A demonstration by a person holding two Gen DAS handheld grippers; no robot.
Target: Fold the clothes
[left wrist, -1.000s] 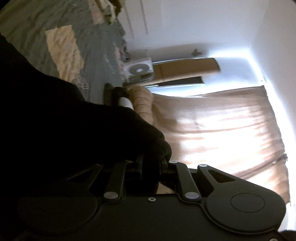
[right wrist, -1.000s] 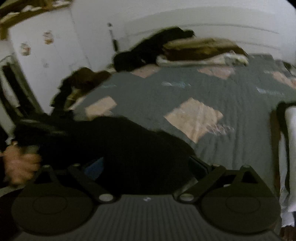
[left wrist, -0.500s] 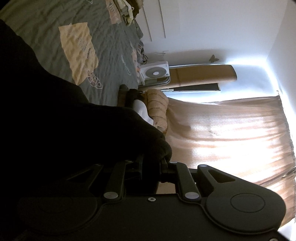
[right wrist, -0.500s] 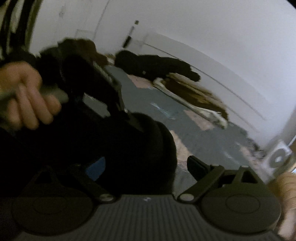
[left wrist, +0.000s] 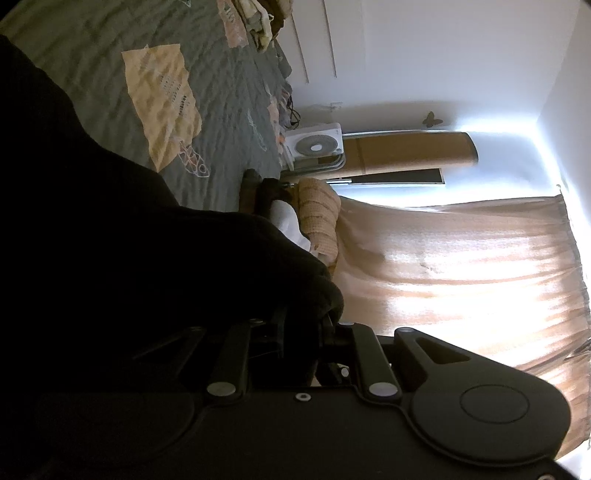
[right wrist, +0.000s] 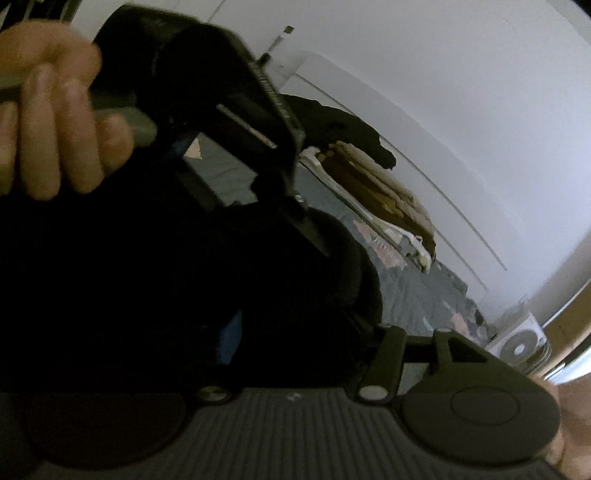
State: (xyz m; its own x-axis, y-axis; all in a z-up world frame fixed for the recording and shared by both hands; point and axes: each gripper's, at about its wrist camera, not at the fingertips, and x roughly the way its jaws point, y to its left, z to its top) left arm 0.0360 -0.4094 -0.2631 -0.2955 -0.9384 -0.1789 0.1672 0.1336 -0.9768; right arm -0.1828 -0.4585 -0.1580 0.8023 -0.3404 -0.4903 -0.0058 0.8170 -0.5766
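Left wrist view: the left gripper (left wrist: pixel 301 325) has its jaws clenched on a bunched edge of a black, soft knitted garment (left wrist: pixel 122 266), which fills the frame from nine o'clock through the centre and hangs over the grey-green quilted bedspread with tan patchwork squares (left wrist: pixel 221 96). At twelve o'clock a heap of pale folded cloth (left wrist: pixel 258 22) lies on the bedspread's far end. Near the centre a white box fan (left wrist: pixel 316 146) stands just beside the bed, and below it a tan waffle-knit roll of fabric (left wrist: pixel 319 218) sits near a white cloth. From three to five o'clock an orange-tan curtain (left wrist: pixel 461 280) glows with daylight against the white wall (left wrist: pixel 443 48).

Right wrist view: the right gripper (right wrist: pixel 295 332) is closing, with the black garment (right wrist: pixel 184 288) bulging between its fingers; whether the pads already press on the cloth cannot be told, as the near finger is lost in the dark. At ten o'clock a person's hand (right wrist: pixel 55 122) grips the grey handle of the left gripper (right wrist: pixel 310 236), whose black body slants down into the garment. At two o'clock a pile of dark and tan clothes (right wrist: pixel 373 170) rests on the bedspread (right wrist: pixel 417 295) against the wall. The fan (right wrist: pixel 519 347) shows at four o'clock.
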